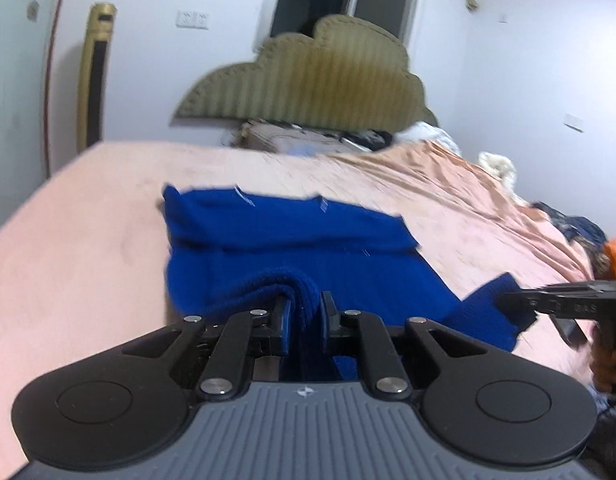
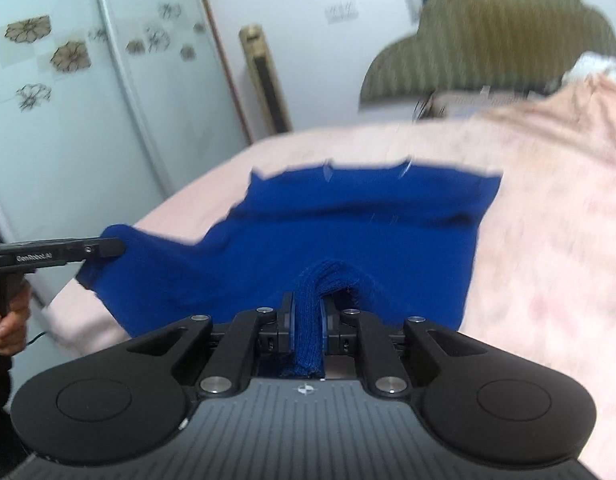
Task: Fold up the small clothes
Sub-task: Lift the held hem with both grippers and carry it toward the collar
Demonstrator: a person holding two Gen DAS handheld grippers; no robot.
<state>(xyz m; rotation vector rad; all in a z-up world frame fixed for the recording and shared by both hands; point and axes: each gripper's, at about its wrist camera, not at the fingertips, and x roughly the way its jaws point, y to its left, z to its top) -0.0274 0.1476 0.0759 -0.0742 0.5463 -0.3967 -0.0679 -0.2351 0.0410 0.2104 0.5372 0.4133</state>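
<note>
Blue knit garment (image 1: 308, 248): spread on pink bedsheet (image 1: 88, 220), near edge raised. Left gripper (image 1: 304, 316): pads pinching a bunched fold at near-left edge. Right gripper (image 2: 308, 316): pinching a fold at near-right edge. Tan headboard (image 1: 320, 76) at far end, blurred.

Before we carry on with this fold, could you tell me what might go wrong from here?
1. Each pair of tongs, left and right, pinches only a small bunch of the blue garment, so an edge could slip out.
2. The far part still lies on the pink bedcover; it may drag and crease rather than fold cleanly.
</note>
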